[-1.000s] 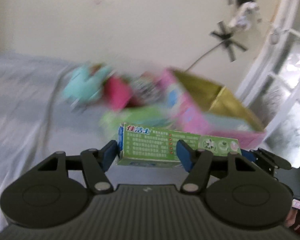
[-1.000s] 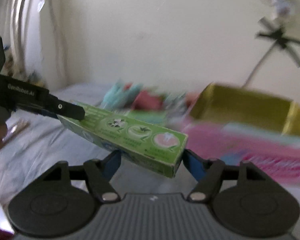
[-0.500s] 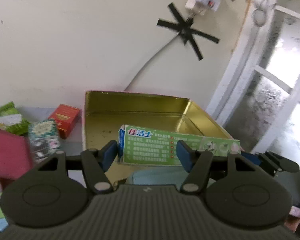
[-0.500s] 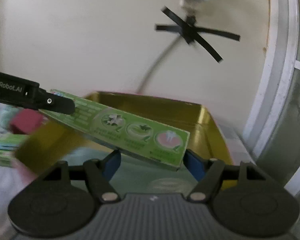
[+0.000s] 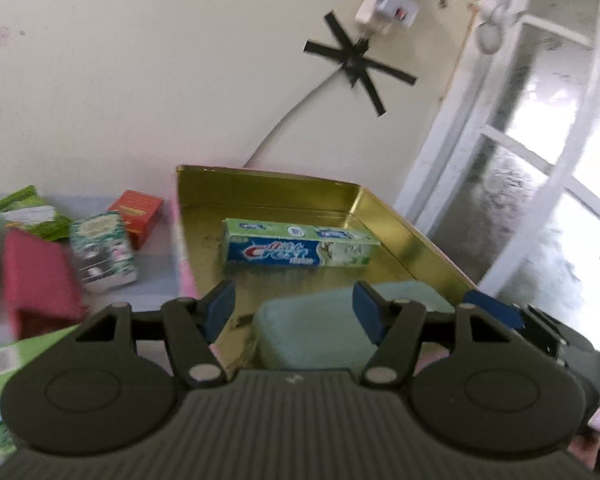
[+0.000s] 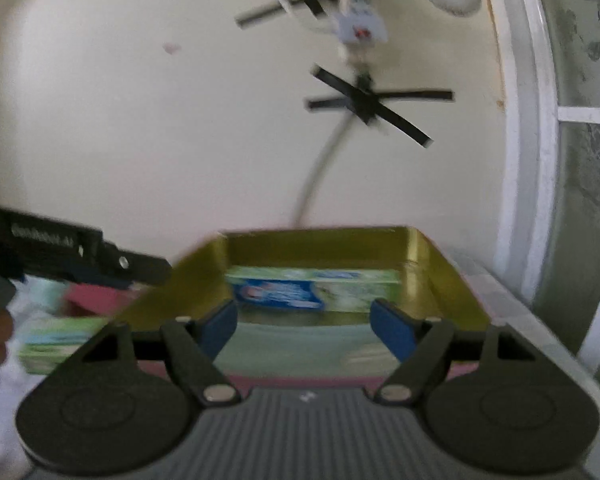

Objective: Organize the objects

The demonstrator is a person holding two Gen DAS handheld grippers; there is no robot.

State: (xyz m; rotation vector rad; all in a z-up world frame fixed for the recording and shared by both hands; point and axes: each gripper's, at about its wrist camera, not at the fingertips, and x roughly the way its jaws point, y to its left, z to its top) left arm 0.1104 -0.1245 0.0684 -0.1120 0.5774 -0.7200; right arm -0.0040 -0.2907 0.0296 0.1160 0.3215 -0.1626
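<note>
Beyond both spread grippers, toothpaste box (image 5: 300, 248) lies in gold tin (image 5: 404, 236)

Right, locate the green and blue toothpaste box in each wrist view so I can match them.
Left wrist: green and blue toothpaste box lies centre, inside the gold metal tin.
Right wrist: same box lies centre, blurred, near the tin's back wall.
Shared landmark: black tape cross on the wall.

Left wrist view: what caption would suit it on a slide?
Open left tool hovers over gold tin holding a toothpaste box.
</note>
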